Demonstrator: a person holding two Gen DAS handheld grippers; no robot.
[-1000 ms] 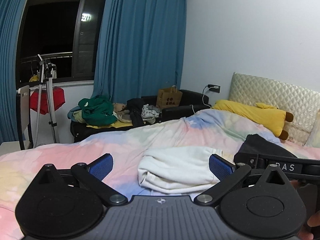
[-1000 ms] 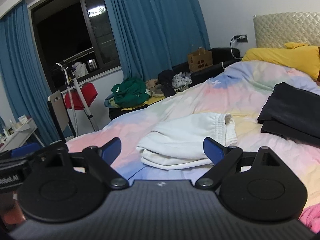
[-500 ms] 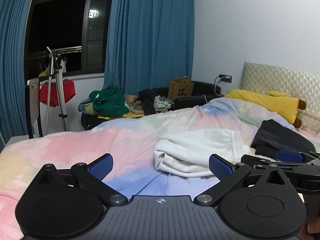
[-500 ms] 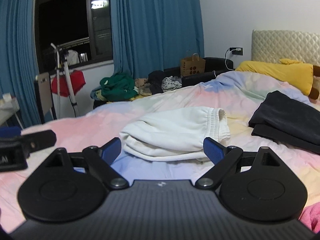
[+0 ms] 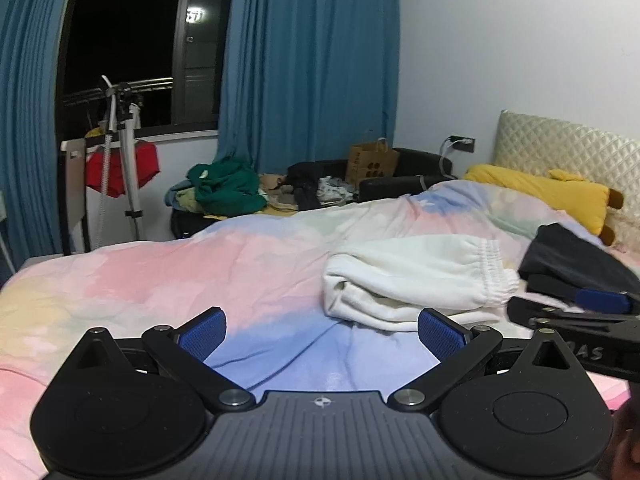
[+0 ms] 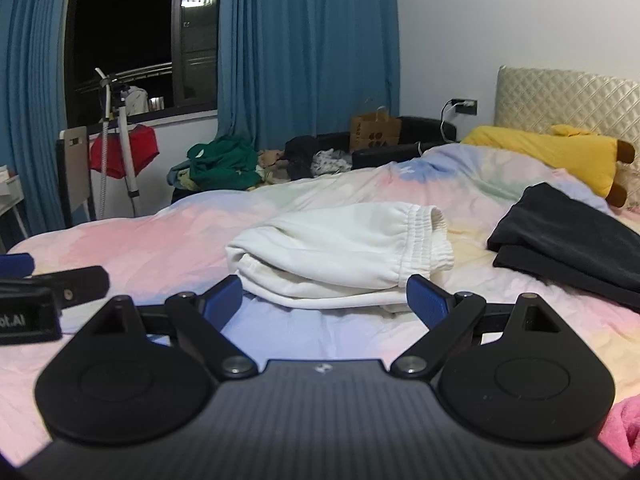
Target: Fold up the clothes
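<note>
Folded white sweatpants lie on the pastel bedspread, elastic waistband to the right. A folded black garment lies to their right. My left gripper hangs open above the bedspread, short of the sweatpants and to their left, holding nothing. My right gripper is open too, just in front of the sweatpants' near edge, with nothing between its blue pads. Each gripper shows at the edge of the other's view.
A yellow plush pillow rests by the quilted headboard. Behind the bed a black sofa carries a heap of clothes and a paper bag. A stand with a red cloth is by the window. Pink fabric lies at the near right.
Both grippers have drawn back and swung left, so the sweatpants sit further right in both views. Jaws stayed open. The clothes have not moved.
</note>
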